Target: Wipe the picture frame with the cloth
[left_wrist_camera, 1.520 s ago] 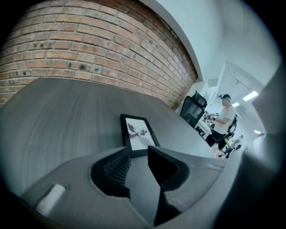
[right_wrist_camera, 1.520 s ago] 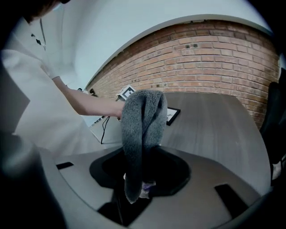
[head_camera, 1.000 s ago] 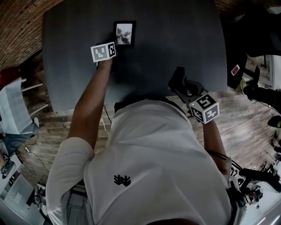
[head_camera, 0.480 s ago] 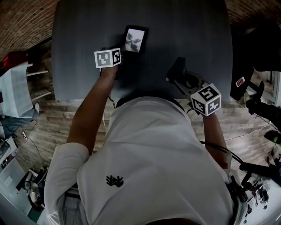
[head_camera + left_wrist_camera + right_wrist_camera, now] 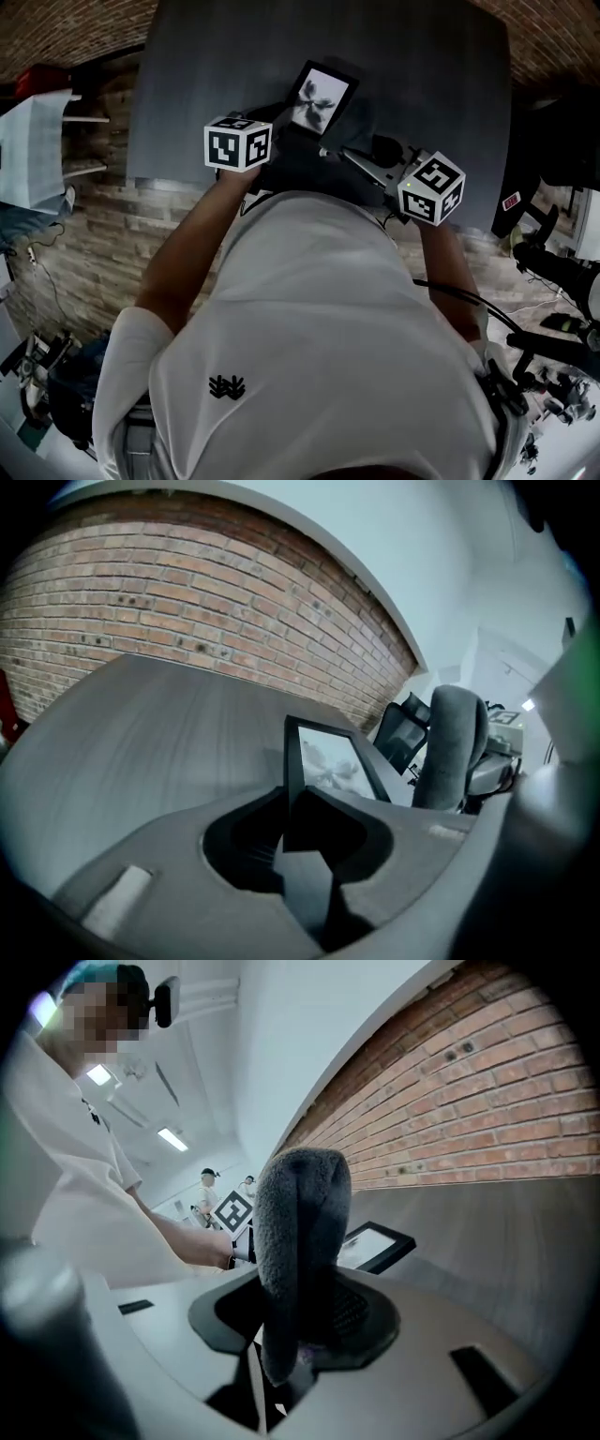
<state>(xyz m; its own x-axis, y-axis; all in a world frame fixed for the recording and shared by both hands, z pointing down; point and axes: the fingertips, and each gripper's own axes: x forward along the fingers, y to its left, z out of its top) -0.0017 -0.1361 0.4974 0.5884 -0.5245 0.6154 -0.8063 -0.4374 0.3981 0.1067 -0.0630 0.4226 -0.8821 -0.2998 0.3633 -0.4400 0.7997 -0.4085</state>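
Note:
The black picture frame (image 5: 321, 97) with a grey flower print hangs tilted above the dark table (image 5: 216, 56), and shows again in the left gripper view (image 5: 330, 759). My left gripper (image 5: 281, 120) is shut on its lower edge; its jaws have just been closing with the frame between them (image 5: 302, 825). A thick grey cloth (image 5: 298, 1241) stands upright in my right gripper (image 5: 302, 1327), which is shut on it. In the head view that gripper (image 5: 361, 155) sits just right of the frame. The cloth (image 5: 452, 744) stands beside the frame's right edge, apart from it.
The table's near edge (image 5: 187, 183) runs under both hands, with wood floor below it. A black chair (image 5: 553, 141) stands to the right, a white shelf unit (image 5: 37, 141) to the left. A brick wall (image 5: 216, 602) backs the table. People (image 5: 208, 1185) stand far off.
The left gripper closed on the frame and lifted it off the table, tilting it. The right gripper carried the cloth up and left, close to the frame.

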